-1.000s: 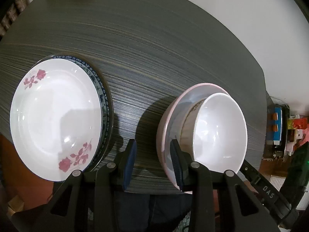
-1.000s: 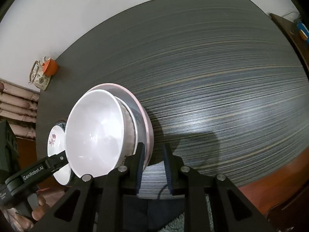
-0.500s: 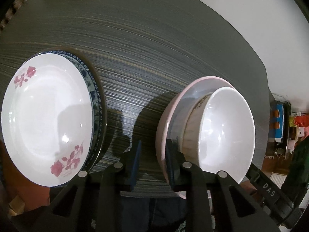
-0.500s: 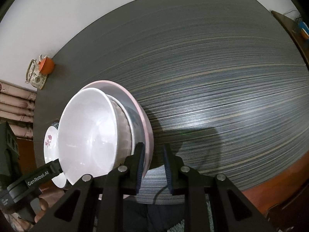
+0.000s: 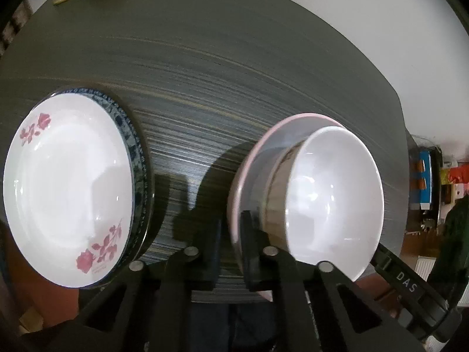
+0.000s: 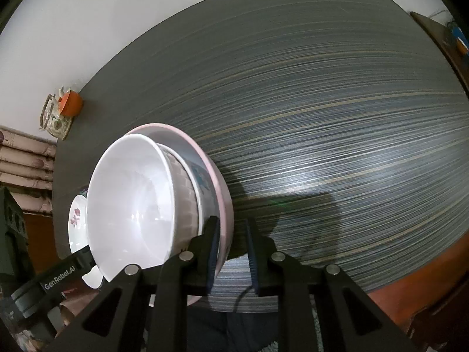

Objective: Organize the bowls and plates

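Note:
A pink plate point(image 5: 258, 143) carries nested bowls, a white bowl point(image 5: 334, 193) on top; they also show in the right wrist view, plate point(image 6: 218, 182) and bowl point(image 6: 132, 205). My left gripper point(image 5: 230, 249) is shut on the plate's left rim. My right gripper point(image 6: 231, 255) is shut on its right rim. The stack is held above the dark table point(image 5: 219, 73). A white rose plate point(image 5: 67, 184) lies on a blue-rimmed plate point(image 5: 137, 158) at the left.
An orange cup point(image 6: 70, 104) on a patterned saucer stands at the table's far corner by the wall. The table's wide striped surface point(image 6: 337, 132) stretches to the right. Clutter and a blue box point(image 5: 425, 182) lie beyond the table's right edge.
The left gripper closed on the pink plate's rim. The plate with its bowls has risen and looms larger in both views, held between both grippers.

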